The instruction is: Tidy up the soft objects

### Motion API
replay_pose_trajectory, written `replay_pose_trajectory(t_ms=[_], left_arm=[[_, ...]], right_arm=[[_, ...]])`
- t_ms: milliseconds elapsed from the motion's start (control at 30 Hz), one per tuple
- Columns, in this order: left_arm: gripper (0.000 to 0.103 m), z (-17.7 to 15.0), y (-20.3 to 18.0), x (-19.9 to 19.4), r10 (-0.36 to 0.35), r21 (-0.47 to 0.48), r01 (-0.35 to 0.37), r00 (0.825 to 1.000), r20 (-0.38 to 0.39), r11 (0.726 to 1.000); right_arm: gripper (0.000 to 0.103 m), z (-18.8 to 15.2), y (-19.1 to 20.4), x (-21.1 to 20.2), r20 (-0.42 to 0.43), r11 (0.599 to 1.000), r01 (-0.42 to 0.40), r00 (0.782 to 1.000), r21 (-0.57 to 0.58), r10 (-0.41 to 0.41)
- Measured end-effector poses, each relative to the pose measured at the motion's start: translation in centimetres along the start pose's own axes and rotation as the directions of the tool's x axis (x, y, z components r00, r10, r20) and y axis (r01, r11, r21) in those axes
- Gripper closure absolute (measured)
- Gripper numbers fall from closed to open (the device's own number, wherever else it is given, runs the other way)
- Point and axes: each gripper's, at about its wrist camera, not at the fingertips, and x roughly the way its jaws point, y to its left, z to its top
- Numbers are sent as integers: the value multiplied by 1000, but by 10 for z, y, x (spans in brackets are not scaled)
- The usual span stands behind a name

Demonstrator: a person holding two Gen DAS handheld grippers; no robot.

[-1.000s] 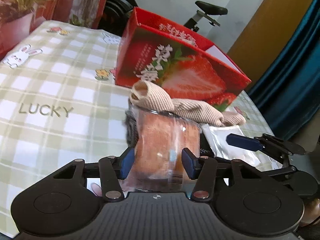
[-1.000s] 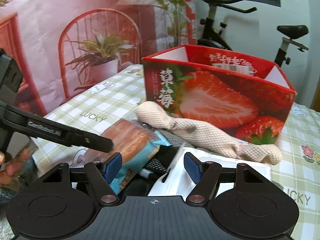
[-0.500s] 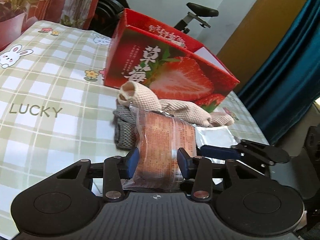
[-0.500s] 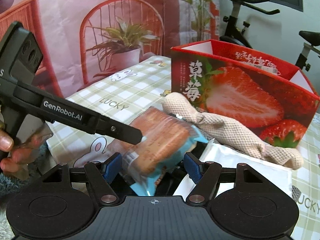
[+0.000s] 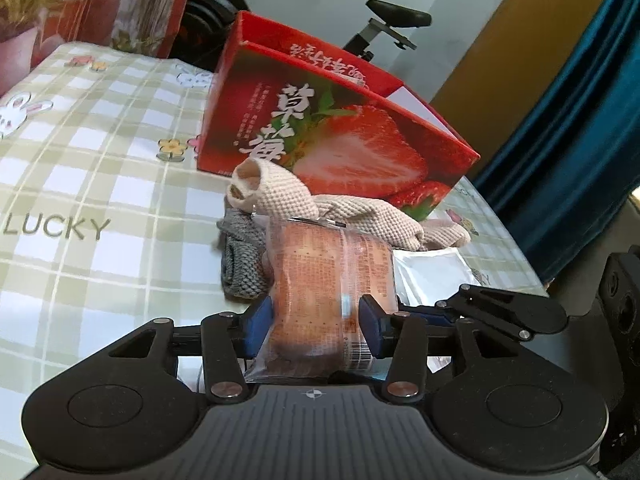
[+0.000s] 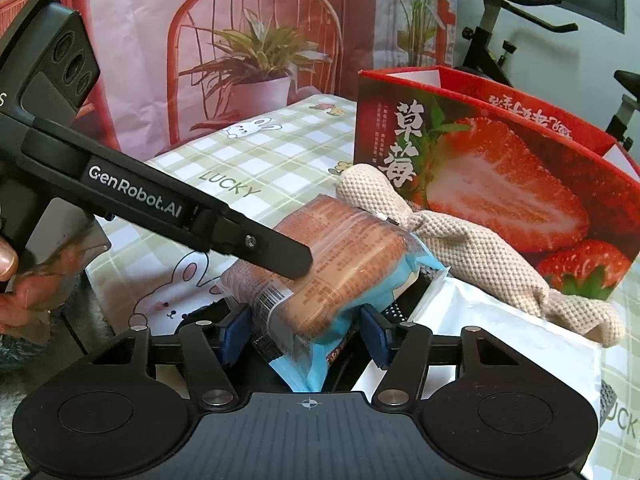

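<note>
My left gripper [image 5: 316, 330] is shut on a wrapped bread [image 5: 332, 292], holding it above the table. The bread [image 6: 340, 264] and the left gripper's black finger [image 6: 260, 246] also show in the right wrist view. My right gripper [image 6: 302, 334] is open, with the bread's blue wrapper end between its jaws; I cannot tell if they touch it. A beige knitted sock [image 5: 320, 208] [image 6: 460, 244] lies before the red strawberry box [image 5: 332, 120] [image 6: 500, 168]. A grey knitted piece [image 5: 244, 268] and a white pouch [image 5: 432, 272] [image 6: 500, 344] lie beside it.
The table has a green checked cloth [image 5: 100, 184] with "LUCKY" print. An exercise bike [image 5: 384, 28] stands behind the box, blue curtains [image 5: 580, 140] at right. A printed backdrop with a chair and plant [image 6: 248, 60] hangs beyond the table.
The left gripper closed tighter on the bread and lifted it toward the right gripper. The right gripper moved closer, so the bread's wrapper end now sits between its jaws.
</note>
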Motion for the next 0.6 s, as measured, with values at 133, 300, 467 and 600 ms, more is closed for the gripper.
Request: replay_pose_trajectory(t_ms=[133,300,467,600], left_arm=[[54,4,-5,-7,-14,19,13,1000,27,1000],[54,15,-15,-21,-16,52,11,996,89,999],[54,30,-24,-31,-23,80,12,991,132,997],[54,45,-31,-33,-35,96,21,988,151,995]], right_arm=[[50,4,-2,-8,32,1000,12,999,-4,-12],[51,16,-5,-20,92,999,33,995,-42,-29],[51,32,-9,-32,144,995,58,988,-78,-46],[51,45,-17,-39,172,993,78,983,-92,-61]])
